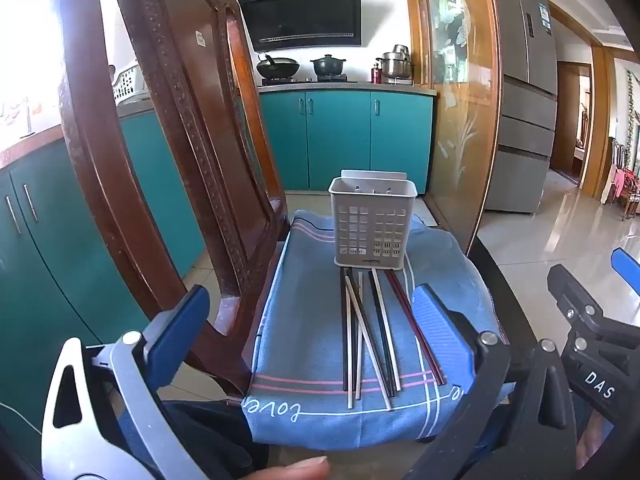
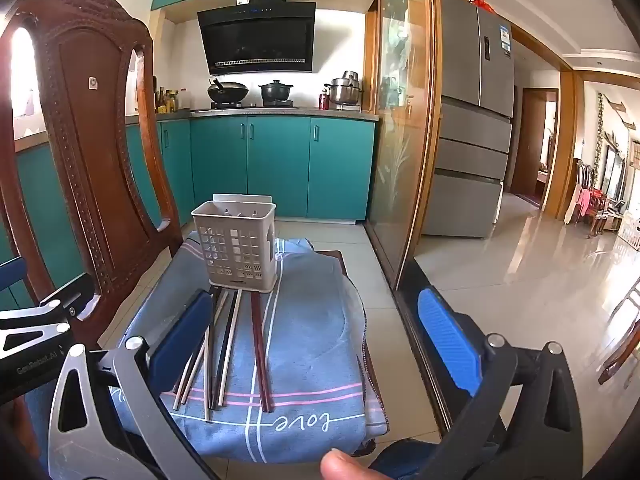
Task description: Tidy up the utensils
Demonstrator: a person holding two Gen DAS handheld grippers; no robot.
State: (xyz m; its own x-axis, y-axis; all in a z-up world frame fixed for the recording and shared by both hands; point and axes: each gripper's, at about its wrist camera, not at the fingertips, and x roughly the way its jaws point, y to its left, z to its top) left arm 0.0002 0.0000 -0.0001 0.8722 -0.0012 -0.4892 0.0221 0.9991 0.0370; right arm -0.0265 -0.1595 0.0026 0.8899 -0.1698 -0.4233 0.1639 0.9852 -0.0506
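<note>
Both grippers hovering low in frame, left gripper and right gripper gaping wide, holding nothing. Chopsticks lying mid-frame on blue cloth, tips touching empty utensil basket, probably staged for loading.

Bright daylight pours in from a window on the left, blown out to pure white. The glossy floor on the right mirrors the glare. Both views are sharp in the middle, bowed at the edges, with dark corners.
</note>
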